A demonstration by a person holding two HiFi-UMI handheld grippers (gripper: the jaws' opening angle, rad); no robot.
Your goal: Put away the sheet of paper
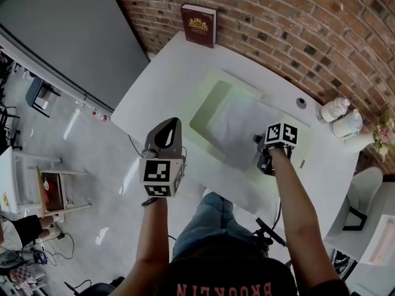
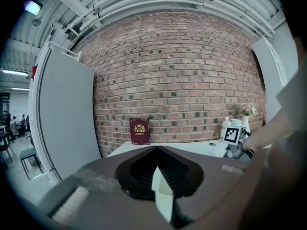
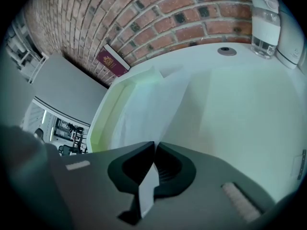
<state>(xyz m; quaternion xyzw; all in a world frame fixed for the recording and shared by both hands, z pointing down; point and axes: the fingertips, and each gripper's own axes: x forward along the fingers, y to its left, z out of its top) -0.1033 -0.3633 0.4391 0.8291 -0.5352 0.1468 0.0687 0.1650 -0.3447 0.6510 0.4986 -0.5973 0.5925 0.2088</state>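
Counted: two grippers, one sheet of paper, one pale green tray, one maroon book, two white vessels and one bunch of flowers, all on a white table against a brick wall.

The sheet lies across the tray. Its near corner is lifted and clamped in the right gripper, which sits at the tray's near right side. The left gripper is held off the table, well left of the tray, with its jaws together and nothing between them.

Only the head view shows both tools and the whole tray at once. The right gripper view alone shows the pinch. The right gripper has its jaws together on the sheet's edge, and the sheet rises from them over the tray's rim. The book stands beyond the tray.

The left gripper view shows neither the tray nor the sheet. It shows the book upright against the wall and the flowers.
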